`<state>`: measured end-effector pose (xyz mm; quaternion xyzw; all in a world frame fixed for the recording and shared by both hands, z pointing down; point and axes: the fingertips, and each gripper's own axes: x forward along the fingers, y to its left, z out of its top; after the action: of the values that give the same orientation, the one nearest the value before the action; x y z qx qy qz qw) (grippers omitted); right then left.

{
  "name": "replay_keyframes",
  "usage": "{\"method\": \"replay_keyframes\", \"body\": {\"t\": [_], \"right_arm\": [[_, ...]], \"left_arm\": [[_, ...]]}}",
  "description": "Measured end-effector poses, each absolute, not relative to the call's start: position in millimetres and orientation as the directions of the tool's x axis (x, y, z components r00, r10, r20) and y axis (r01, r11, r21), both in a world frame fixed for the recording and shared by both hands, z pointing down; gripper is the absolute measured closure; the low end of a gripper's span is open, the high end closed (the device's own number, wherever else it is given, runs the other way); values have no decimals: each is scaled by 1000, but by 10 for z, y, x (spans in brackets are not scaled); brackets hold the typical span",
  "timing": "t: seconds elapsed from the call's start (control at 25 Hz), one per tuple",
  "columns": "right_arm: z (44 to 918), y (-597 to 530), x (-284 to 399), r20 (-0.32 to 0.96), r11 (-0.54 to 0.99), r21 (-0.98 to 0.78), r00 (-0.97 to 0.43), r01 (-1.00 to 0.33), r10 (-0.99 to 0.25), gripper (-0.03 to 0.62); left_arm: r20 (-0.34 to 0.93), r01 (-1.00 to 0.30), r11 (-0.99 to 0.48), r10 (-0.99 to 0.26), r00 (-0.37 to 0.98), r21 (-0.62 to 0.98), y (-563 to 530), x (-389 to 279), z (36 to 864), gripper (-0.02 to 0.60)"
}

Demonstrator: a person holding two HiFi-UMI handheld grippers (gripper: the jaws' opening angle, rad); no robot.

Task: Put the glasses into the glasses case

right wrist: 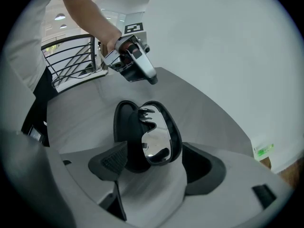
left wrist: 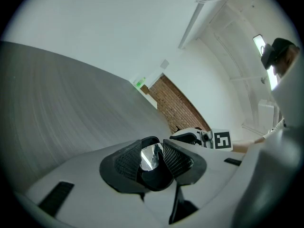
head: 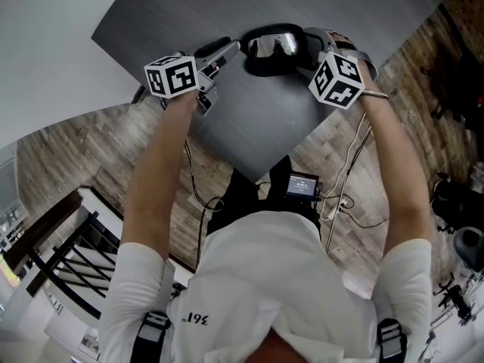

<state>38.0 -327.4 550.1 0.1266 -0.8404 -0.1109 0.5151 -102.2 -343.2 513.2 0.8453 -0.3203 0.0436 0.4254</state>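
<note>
Our left gripper (left wrist: 153, 159) has its two mesh pads (left wrist: 124, 161) set against either side of one end of the glasses (left wrist: 152, 156), pinching it. A sliver of mirrored lens shows between the pads.

Our right gripper (right wrist: 159, 164) holds the other end. Its left pad lies against a black oval shell (right wrist: 124, 127) directly behind the lens, and its right pad sits at the lens rim. We cannot tell whether that shell is the case or part of the glasses.

In the head view the glasses span the gap between the two grippers, with the left one at their 9 o'clock and the right one at their 3 o'clock. They are over the far part of the grey table (head: 249, 127).

From the right gripper view, the left gripper shows at 11 o'clock of the glasses, tilted down toward them. From the left gripper view, the right gripper's marker cube (left wrist: 223, 140) sits at 2 o'clock.

Wooden floor (head: 83, 157) surrounds the table from 3 through 6 to 9 o'clock.
</note>
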Motion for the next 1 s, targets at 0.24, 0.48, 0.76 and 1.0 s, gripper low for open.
{"method": "replay_keyframes", "body": {"t": [0.24,0.48,0.76,1.0], "right_arm": [[5401,-3164,367,828,939,290,-445,-184,-342,238],[5262,-3216,452,790,902,311,-447,-298,-420,518],[5158,-3175,525,763,866,353,-427,-353,-485,577],[5003,-3187,599,731,820,370,-408,-437,-547,583]], "left_arm": [[336,-583,-496,-501,797,644,-3252,-956,4944,482],[313,-560,-527,-487,815,639,-3162,-832,4856,522],[321,-560,-558,-472,821,613,-3019,-733,4788,535],[293,-549,-579,-479,827,603,-2958,-653,4606,537]]}}
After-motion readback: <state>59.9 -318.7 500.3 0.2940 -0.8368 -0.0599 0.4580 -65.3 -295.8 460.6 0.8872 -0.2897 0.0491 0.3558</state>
